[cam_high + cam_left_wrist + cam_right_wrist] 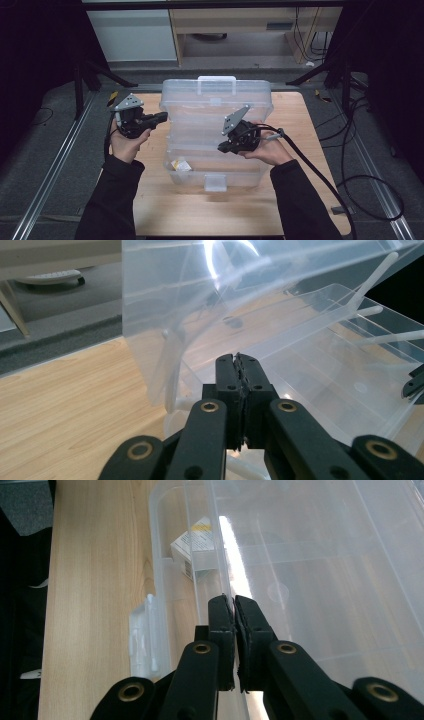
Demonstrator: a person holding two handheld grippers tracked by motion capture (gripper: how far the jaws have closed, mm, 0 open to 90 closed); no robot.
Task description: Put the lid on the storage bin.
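A clear plastic organiser box (245, 176) stands on the wooden table with its lid (215, 100) raised and leaning back. In the front left compartment lies a small white and yellow carton (180, 165) (197, 545). My left gripper (162, 116) (239, 356) hovers just left of the box, level with the lid (200, 305), jaws shut with nothing between them. My right gripper (222, 148) (233, 599) reaches into the box from the right. Its jaws are shut on a thin clear plastic edge (224, 555) that runs parallel to the front wall; whether that is a partition or an inner tray rim I cannot tell.
The box's front latch (215, 182) (142, 640) faces the person. Bare wooden table (200, 210) lies in front of the box and to its left (65, 405). Black stands and cables (360, 150) surround the table. The right gripper's tip (412, 385) shows at the edge of the left gripper view.
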